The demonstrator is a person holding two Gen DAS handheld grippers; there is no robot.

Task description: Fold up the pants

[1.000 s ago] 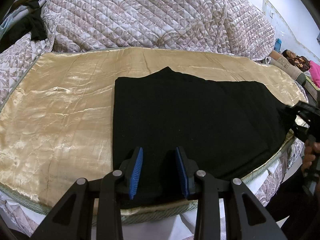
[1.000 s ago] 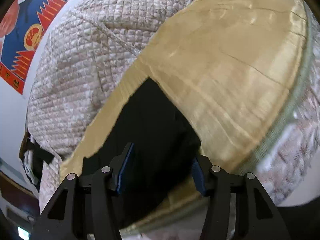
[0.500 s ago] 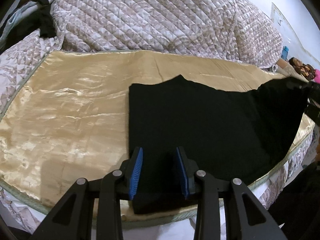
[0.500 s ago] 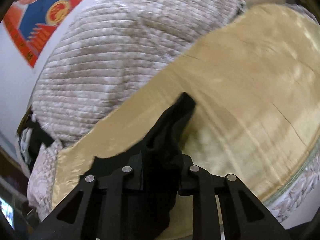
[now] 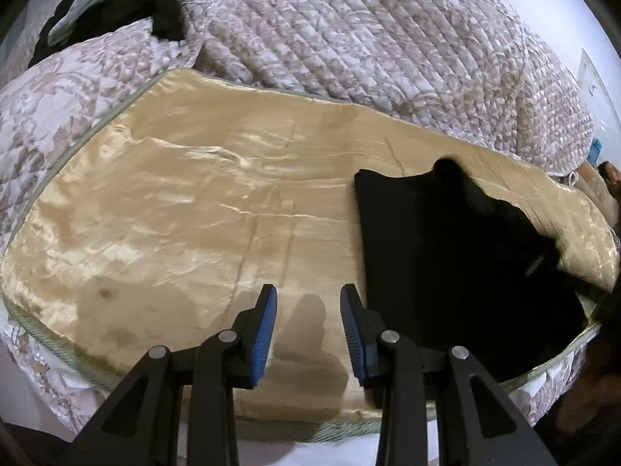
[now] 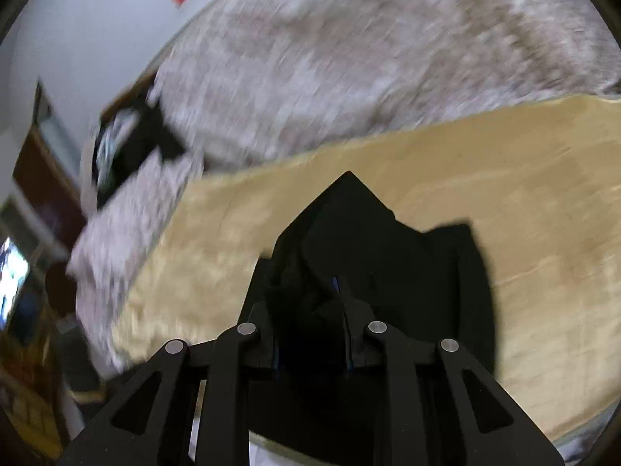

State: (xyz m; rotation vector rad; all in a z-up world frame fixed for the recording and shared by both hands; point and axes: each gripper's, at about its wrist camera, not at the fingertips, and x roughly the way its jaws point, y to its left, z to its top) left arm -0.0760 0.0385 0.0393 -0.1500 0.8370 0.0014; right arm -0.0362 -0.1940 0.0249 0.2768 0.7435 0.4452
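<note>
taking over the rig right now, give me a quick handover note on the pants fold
Right gripper: shut on a bunched end of the black pants, lifted above the rest.
Left gripper: open, holds nothing, over bare gold cover just left of the pants.
Pants: on the right part of the cover, near the front edge.
Done: one end picked up and carried over the rest.
Left: lay that end down, square the edges, finish the fold.
</note>
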